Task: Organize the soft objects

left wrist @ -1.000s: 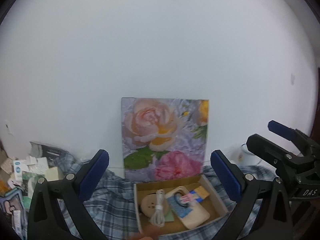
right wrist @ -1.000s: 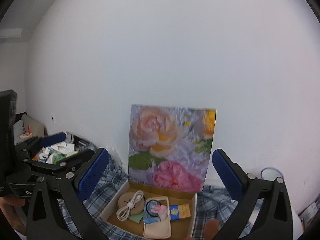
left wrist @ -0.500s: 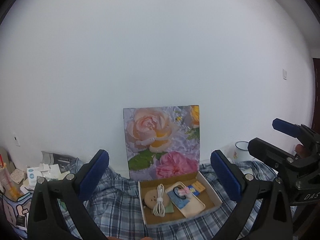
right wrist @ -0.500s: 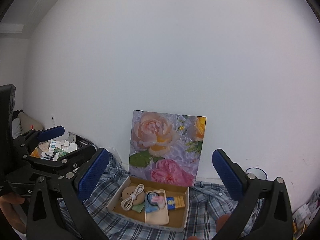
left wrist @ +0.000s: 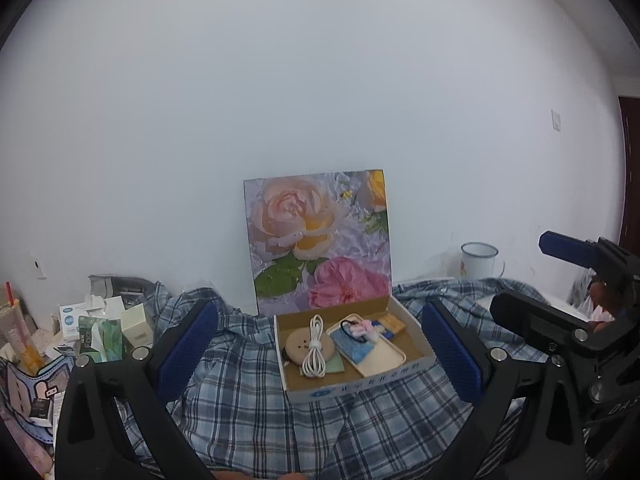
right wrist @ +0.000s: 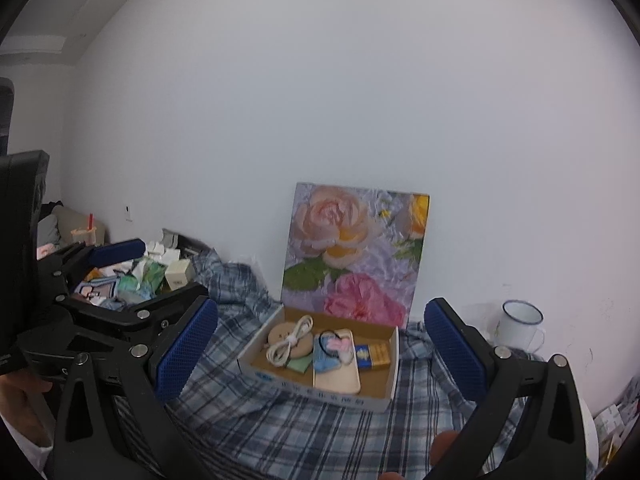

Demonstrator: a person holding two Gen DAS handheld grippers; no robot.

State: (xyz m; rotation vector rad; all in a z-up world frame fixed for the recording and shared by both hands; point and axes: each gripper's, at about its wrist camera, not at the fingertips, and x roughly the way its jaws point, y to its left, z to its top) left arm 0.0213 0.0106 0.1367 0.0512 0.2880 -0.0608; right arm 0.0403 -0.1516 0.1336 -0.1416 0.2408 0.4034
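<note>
Nearest the cameras, both claws are spread wide with nothing between their blue pads: the left claw (left wrist: pixel 320 352) frames the box in its own view, and the right claw (right wrist: pixel 320 352) does the same from its side, each held back and above the surface, well apart from the goods, a stance that fits looking the layout over as much as lining up a reach. Under them lies a rumpled checked cloth (left wrist: pixel 248 384), spread as a soft base. On it sits the shallow cardboard box (right wrist: pixel 316 394), open at the top so things can be dropped in from above. The soft things lie together inside it: a coiled white cable (right wrist: pixel 288 342) rests across a round tan pad (right wrist: pixel 298 346) at the left, a black hair tie with a pink charm (right wrist: pixel 338 344) lies on a blue pouch (right wrist: pixel 326 362) over a cream case (right wrist: pixel 338 378), and a small blue and yellow packet (right wrist: pixel 372 355) is beside them. This fits either a box already filled or one about to be emptied. Behind the box a flower picture (left wrist: pixel 318 240) leans upright on the white wall (left wrist: pixel 320 80), with an enamel mug (left wrist: pixel 478 260) off to the right and a heap of small cartons (left wrist: pixel 100 324) at the left.
</note>
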